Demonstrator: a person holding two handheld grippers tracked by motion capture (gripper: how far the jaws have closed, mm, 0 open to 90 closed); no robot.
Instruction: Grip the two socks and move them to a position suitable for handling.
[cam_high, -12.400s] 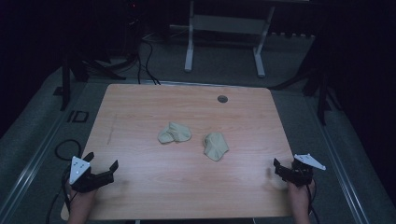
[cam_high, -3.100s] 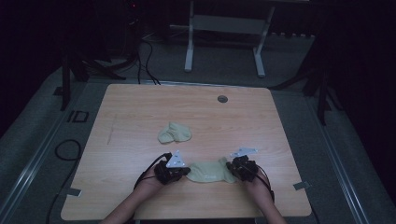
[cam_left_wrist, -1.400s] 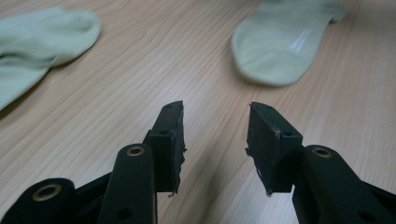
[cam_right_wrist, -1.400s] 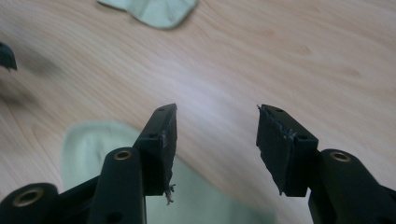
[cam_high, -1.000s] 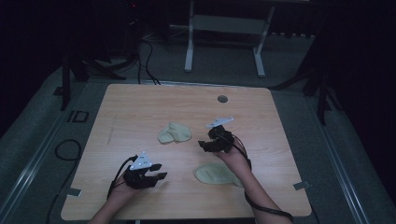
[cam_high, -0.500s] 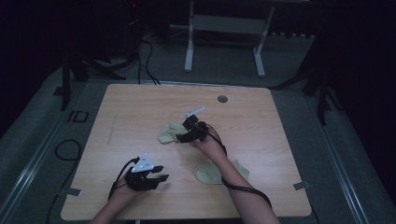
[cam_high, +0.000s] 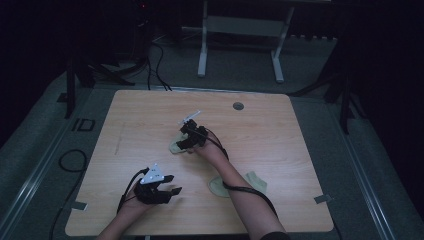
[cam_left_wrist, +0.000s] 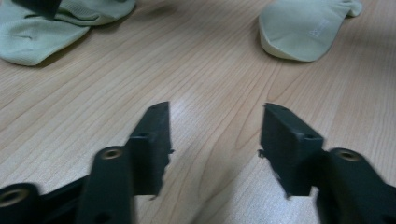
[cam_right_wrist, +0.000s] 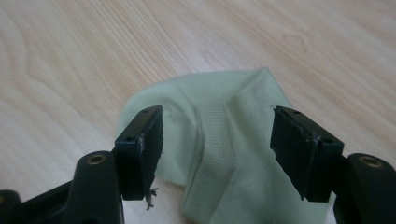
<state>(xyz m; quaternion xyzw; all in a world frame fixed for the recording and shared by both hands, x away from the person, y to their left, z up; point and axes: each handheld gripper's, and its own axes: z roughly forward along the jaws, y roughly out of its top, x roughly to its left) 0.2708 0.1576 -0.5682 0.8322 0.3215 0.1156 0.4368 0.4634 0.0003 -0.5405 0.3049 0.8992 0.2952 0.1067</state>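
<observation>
- Pale green sock (cam_right_wrist: 219, 158), crumpled mid-table, lies under the right gripper (cam_right_wrist: 217, 154), whose jaws have just been opening, spread, not gripping.
- Left gripper (cam_high: 167, 184), near the front edge, has just widened, empty.
- Reach step; next likely lowering and pinching the fabric.

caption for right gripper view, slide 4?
Right tongs open above a crumpled pale green sock on the wooden table.

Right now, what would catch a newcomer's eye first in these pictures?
The right gripper reaches to mid-table, its jaws open over a crumpled pale green sock. A second sock, laid flat, lies nearer the front edge under that forearm, while the left gripper waits open over bare wood at front left.
</observation>
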